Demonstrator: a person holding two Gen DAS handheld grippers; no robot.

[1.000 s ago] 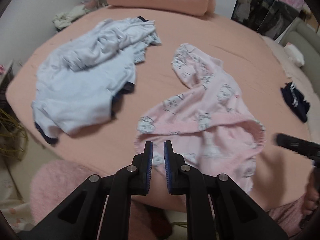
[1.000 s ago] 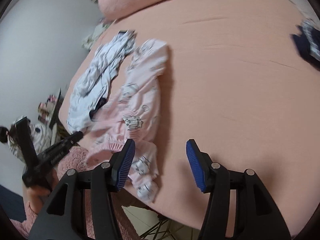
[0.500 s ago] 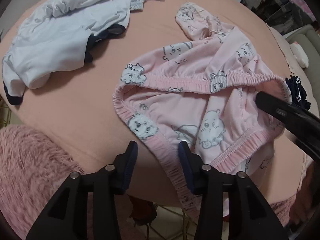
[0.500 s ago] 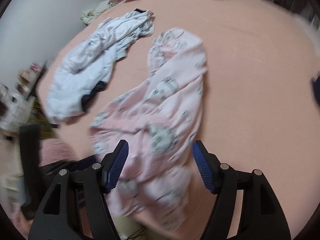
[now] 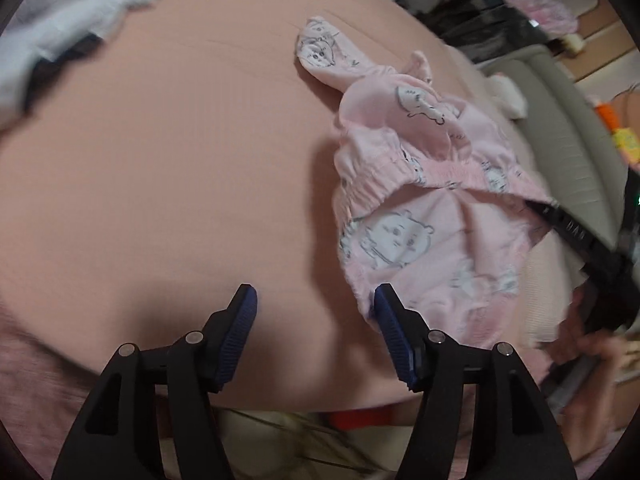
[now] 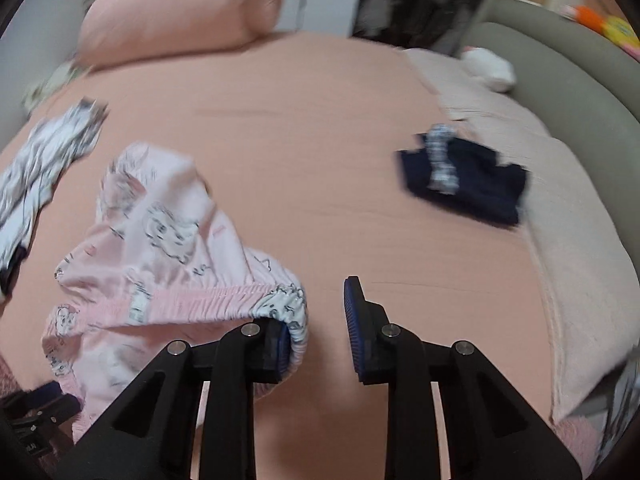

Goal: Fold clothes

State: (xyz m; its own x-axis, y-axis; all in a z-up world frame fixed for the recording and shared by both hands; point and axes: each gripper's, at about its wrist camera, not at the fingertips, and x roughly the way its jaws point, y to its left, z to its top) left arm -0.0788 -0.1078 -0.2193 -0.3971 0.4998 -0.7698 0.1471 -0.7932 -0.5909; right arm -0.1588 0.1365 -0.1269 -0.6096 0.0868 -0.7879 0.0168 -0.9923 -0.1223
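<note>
Over blurred bed [image 6: 320,128], both tools agape, right tool [image 6: 320,320] half-hidden inside pink pants' [image 6: 160,240] waistband.

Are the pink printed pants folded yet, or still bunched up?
Still bunched: the pink pants lie crumpled on the bed, waistband gaping, its edge draped over one finger of the open right gripper.

We look from two wrist fisheyes, both close above the near edge of the bed [image 5: 168,168]. Our left view faces across it toward the right edge, with the grey sofa [image 5: 568,148] beyond. Our right view faces the far edge, toward the pink pillow [image 6: 180,12]. Both share the pink printed garment [image 5: 432,216] [image 6: 160,248], the sheet and the sofa.
</note>
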